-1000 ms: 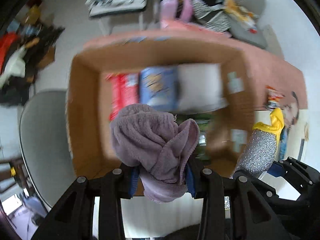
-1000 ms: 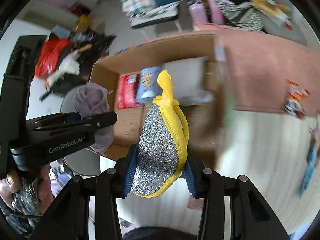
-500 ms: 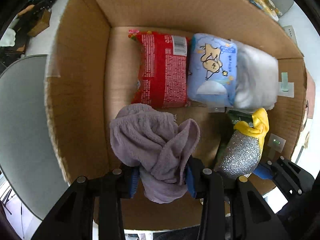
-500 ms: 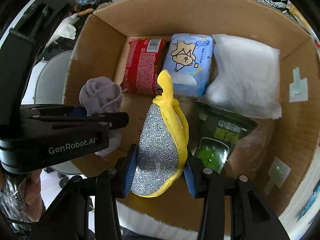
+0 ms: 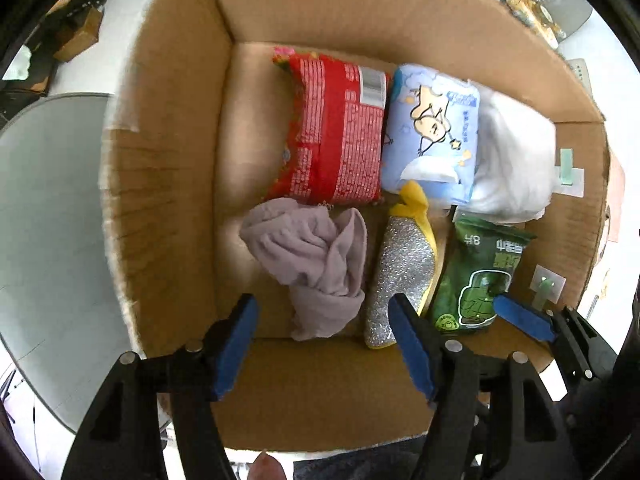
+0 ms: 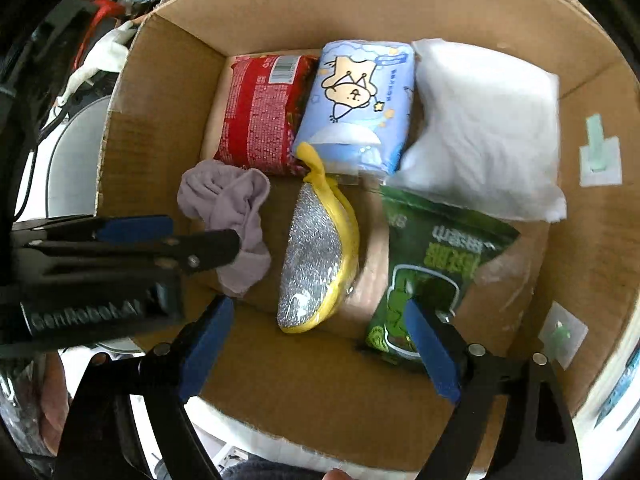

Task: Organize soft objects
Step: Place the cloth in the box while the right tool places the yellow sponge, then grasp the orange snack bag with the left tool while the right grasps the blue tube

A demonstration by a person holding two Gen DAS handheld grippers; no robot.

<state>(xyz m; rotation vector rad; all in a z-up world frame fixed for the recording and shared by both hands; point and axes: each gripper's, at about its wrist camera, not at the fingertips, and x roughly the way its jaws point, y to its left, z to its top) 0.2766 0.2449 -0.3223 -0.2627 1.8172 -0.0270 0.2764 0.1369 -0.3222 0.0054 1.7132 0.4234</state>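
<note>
A mauve cloth (image 5: 312,264) lies crumpled on the floor of the cardboard box (image 5: 168,184), next to a silver and yellow scrubber (image 5: 404,268). Both also show in the right wrist view: the cloth (image 6: 232,208) and the scrubber (image 6: 320,256). My left gripper (image 5: 324,344) is open and empty just above the box's near wall, over the cloth. My right gripper (image 6: 320,344) is open and empty above the scrubber. The box (image 6: 160,92) fills both views.
In the box lie a red packet (image 5: 336,136), a blue tissue pack (image 5: 432,136), a white pillow pack (image 5: 516,164) and a green pouch (image 5: 476,276). A grey chair seat (image 5: 44,220) stands left of the box.
Both grippers have opened. The cloth has dropped from the left gripper and the scrubber from the right gripper onto the box floor.
</note>
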